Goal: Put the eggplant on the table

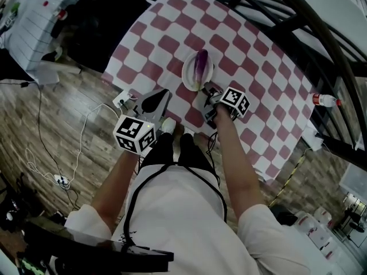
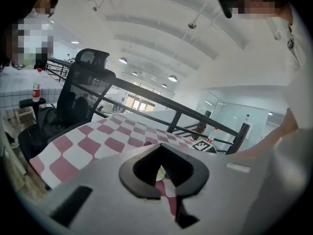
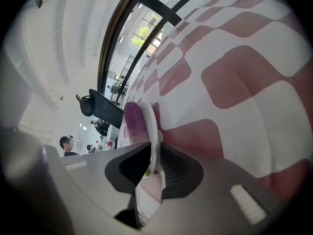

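Clamped on the near rim of a white plate (image 1: 188,80) (image 3: 152,124), the right tool (image 1: 207,93) (image 3: 152,163) has its jaws pressed close on the thin edge, one above and one below. The eggplant (image 1: 200,66) (image 3: 132,124) lies lengthwise on that plate, purple, and touches nothing else. I cannot tell whether the plate is flat on the checked cloth (image 1: 258,62) or tipped. It sits near the front edge of the tabletop (image 1: 123,56), and open cloth runs beyond it and to both sides. A bottle (image 1: 324,100) stands well apart at the right edge. The left tool (image 1: 156,101) (image 2: 159,153) hangs just at the front edge, left of the plate and apart from it. Its jaws are together with nothing between them. Below that edge is wooden floor (image 1: 34,130) with loose cables (image 1: 86,122).
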